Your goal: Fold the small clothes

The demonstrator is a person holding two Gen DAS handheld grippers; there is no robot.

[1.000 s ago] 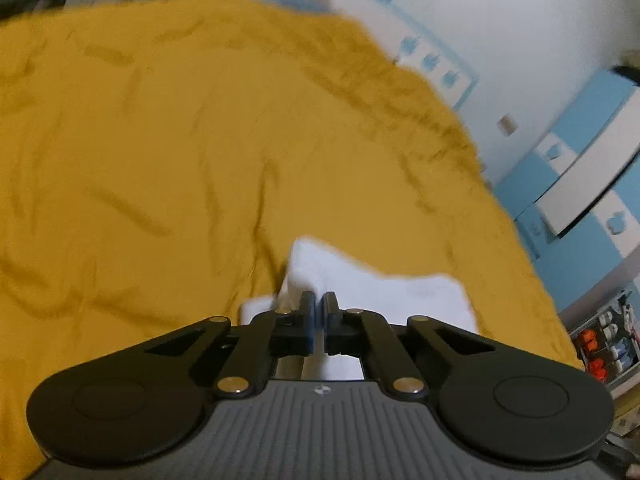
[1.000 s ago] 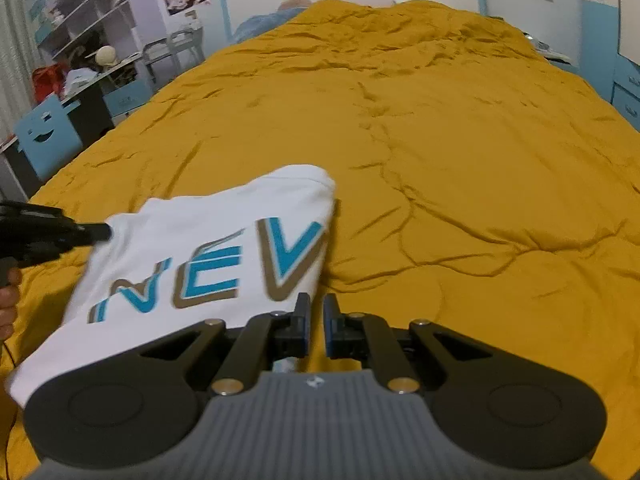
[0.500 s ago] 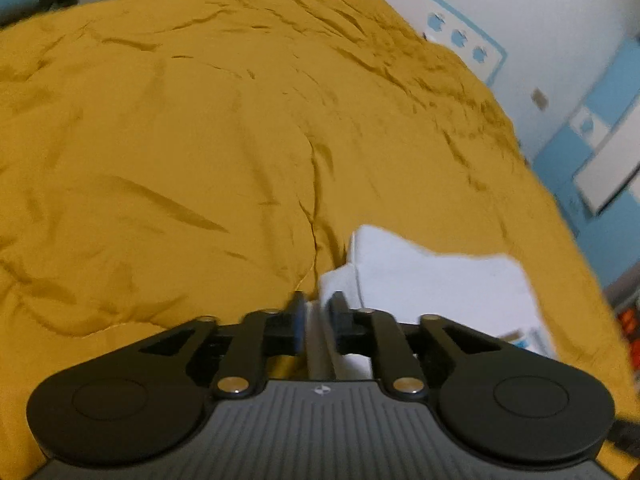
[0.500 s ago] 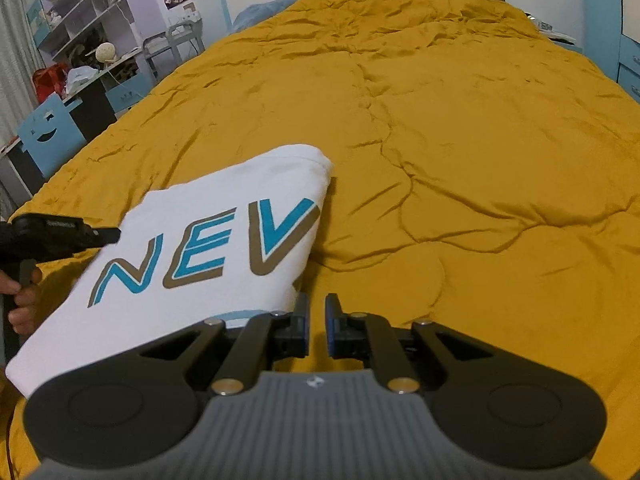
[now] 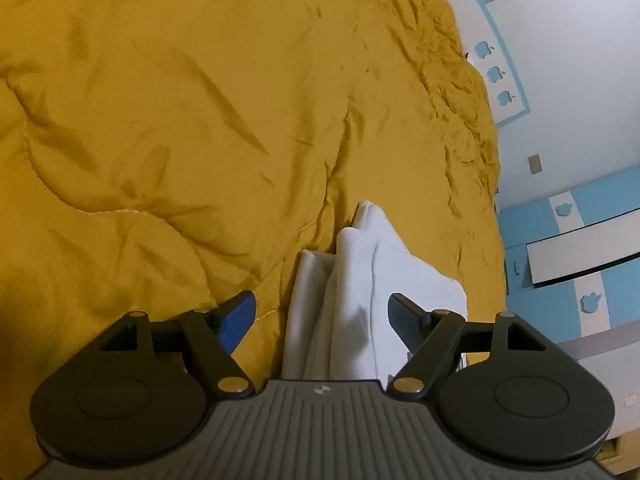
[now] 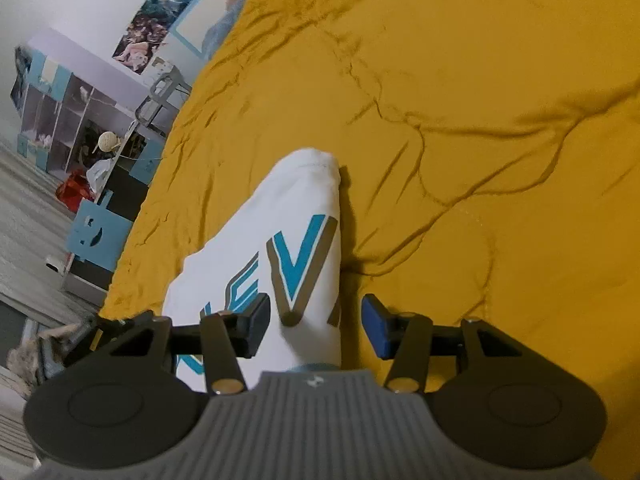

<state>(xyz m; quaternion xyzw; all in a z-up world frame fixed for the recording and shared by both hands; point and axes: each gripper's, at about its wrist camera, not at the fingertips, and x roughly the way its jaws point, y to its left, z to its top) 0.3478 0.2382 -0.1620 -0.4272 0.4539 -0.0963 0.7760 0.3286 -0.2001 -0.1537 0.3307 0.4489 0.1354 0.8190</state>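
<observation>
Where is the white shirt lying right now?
The white shirt lies folded on the yellow bedspread, near its edge, between the opening right tongs in the right wrist view.

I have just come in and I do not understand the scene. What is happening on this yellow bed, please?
A person is folding a small white T-shirt with blue and tan letters on a mustard-yellow quilt, using a handheld gripper in each hand. The left gripper and the right gripper are both opening, with the folded cloth lying between their spread jaws and no pad pressing on it. The shirt rests on the quilt in a folded bundle, so it looks as if this fold is being let go.
</observation>
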